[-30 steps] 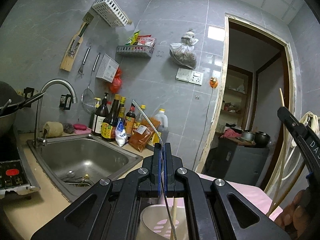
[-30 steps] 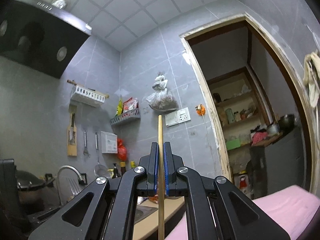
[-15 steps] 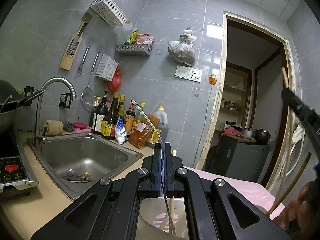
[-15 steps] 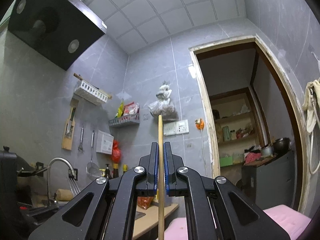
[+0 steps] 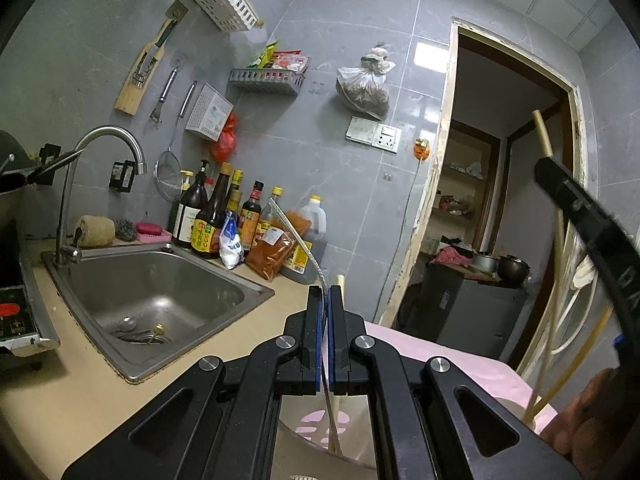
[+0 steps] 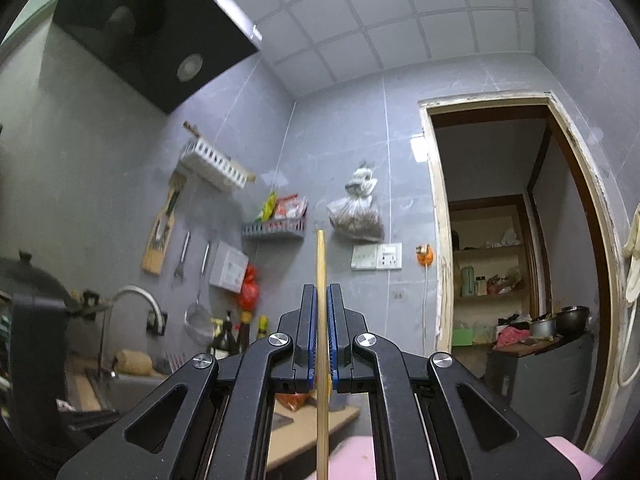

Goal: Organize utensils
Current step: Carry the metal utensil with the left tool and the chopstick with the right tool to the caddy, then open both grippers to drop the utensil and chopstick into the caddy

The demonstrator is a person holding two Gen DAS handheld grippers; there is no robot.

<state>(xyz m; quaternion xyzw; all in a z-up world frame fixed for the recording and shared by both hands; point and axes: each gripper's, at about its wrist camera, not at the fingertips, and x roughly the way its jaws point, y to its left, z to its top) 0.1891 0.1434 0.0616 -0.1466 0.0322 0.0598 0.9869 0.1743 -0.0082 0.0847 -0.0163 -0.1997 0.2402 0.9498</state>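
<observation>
- Wooden chopstick [image 6: 321, 308] is pinched upright by the right gripper [image 6: 321, 296], above the pink cloth [image 6: 360, 460].
- Left gripper [image 5: 324, 300] is pressed together on a thin metal utensil [image 5: 294, 236], above the white holder [image 5: 320, 436] on that cloth.

Grey wall tiles [image 5: 312, 152], pink cloth [image 5: 460, 364], tan chopstick [image 6: 321, 320], blk fingers [image 6: 310, 320].
</observation>
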